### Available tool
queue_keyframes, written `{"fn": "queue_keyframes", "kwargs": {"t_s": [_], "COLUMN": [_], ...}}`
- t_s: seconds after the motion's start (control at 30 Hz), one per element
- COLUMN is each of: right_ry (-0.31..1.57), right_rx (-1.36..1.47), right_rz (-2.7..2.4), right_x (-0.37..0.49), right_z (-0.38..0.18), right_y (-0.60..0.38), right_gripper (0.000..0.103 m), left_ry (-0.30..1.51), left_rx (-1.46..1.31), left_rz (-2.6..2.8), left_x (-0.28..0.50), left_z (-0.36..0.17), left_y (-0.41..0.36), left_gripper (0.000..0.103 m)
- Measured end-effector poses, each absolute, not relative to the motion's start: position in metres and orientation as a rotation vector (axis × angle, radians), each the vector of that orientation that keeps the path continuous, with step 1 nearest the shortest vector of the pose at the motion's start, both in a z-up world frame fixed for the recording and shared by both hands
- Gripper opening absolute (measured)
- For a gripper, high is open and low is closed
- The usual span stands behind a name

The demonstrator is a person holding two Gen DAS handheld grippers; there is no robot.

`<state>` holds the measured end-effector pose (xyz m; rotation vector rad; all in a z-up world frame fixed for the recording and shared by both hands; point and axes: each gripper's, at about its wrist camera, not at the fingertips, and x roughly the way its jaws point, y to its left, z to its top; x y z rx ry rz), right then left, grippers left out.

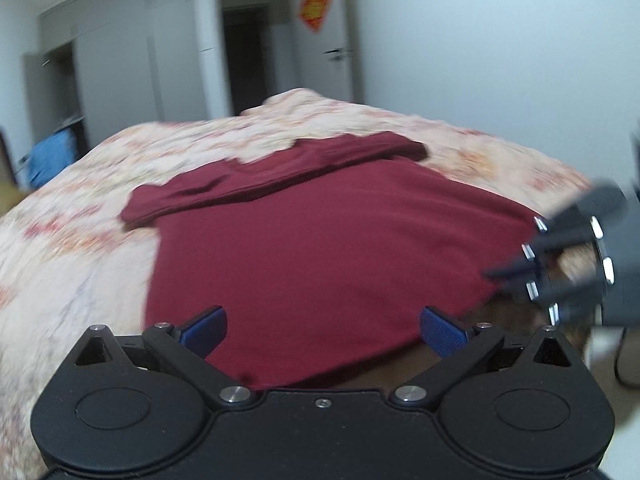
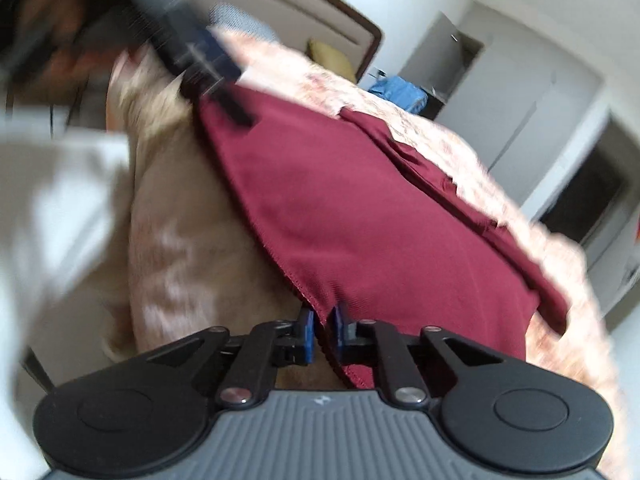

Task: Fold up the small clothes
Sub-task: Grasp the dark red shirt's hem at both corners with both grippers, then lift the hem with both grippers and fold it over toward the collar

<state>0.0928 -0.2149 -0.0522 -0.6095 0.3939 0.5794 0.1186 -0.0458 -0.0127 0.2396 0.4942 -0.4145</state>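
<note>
A bed point(image 1: 80, 208) with a pale floral cover fills most of both views, standing in a room with white walls, a wardrobe point(image 1: 116, 64) and an open doorway point(image 1: 248, 56). A red diamond-shaped decoration point(image 1: 315, 7) hangs beside the door frame, and something blue point(image 1: 54, 156) sits low by the wardrobe.

A dark red garment point(image 1: 320, 248) lies spread on the bed cover, its near part reaching over the bed's edge. Along its far side a long strip of the same cloth, probably a sleeve point(image 1: 276, 172), lies folded across the body of the garment.

The left tool point(image 1: 323, 330) has its blue pads spread wide, one on each side of the garment's near hem. The cloth lies between them but neither pad presses on it.

The right tool point(image 2: 322, 334) is nearly closed, and its blue pads pinch the stitched hem at the garment's near corner. In the left wrist view this tool shows blurred at the right edge of the garment. In the right wrist view the left tool appears as a dark, blurred shape at the garment's far corner.
</note>
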Motion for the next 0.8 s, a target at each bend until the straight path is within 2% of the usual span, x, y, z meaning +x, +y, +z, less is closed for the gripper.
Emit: {"fn": "queue_keyframes", "kwargs": {"t_s": [0.17,0.33,0.37,0.6,0.8], "right_ry": [0.522,0.578,0.58,0.555,0.515], "right_rx": [-0.247,-0.078,-0.057,-0.002,0.015], "right_rz": [0.668,0.704,0.711,0.703,0.693], "right_x": [0.121,0.144,0.145,0.146,0.14], "right_z": [-0.008,0.013,0.015,0.022,0.027], "right_y": [-0.249,-0.27,-0.274,-0.283,-0.282], "right_gripper": [0.011,0.01,0.01,0.01,0.01], "left_ry": [0.461,0.434,0.432,0.472,0.386], "left_rx": [0.356,0.44,0.45,0.373,0.458], "left_rz": [-0.449,-0.421,-0.409,-0.285,-0.186], "left_x": [0.112,0.117,0.119,0.141,0.13], "left_z": [-0.026,-0.04,-0.043,-0.05,-0.05], "left_y": [-0.072,-0.096,-0.099,-0.087,-0.063], "left_gripper": [0.102,0.1,0.097,0.054,0.044]}}
